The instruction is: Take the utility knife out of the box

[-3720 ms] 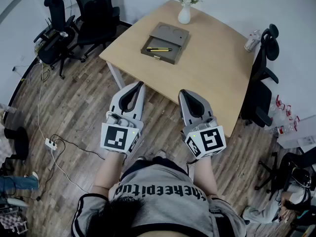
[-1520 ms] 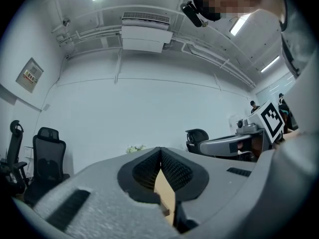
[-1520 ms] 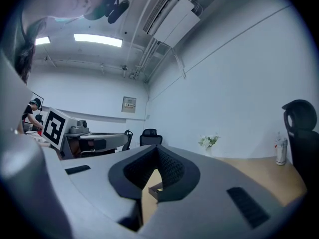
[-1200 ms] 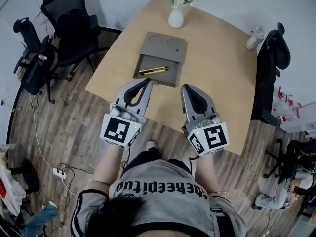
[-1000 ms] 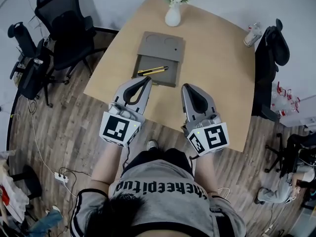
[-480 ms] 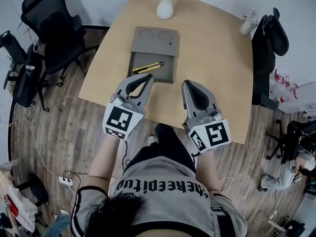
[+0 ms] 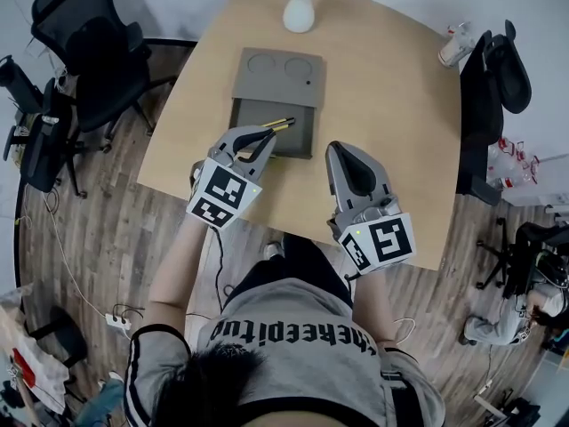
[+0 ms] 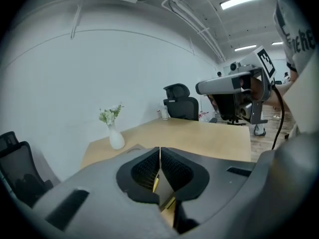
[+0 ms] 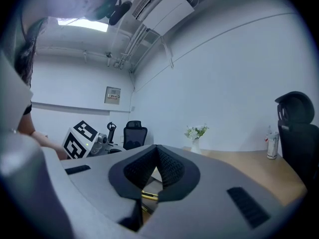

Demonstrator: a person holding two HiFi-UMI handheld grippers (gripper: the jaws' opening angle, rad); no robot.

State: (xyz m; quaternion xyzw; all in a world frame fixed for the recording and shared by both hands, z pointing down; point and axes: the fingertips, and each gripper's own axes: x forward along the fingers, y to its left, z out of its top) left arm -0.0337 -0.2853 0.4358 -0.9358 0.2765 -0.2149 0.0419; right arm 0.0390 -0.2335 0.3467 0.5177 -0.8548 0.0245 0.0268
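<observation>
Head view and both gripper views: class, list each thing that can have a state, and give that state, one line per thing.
box, open
lid, laid back flat on the table
utility knife, lying in the box, not gripped
left gripper, shut, nothing between its jaws, tip over the box
right gripper, shut, nothing between its jaws
vase, upright, holding flowers

The slim yellow utility knife [image 7: 281, 124] lies in the flat grey box [image 7: 305, 142] just ahead of the left gripper [image 7: 266, 135]; a white ceramic vase [image 7: 299, 12] stands farther ahead.
</observation>
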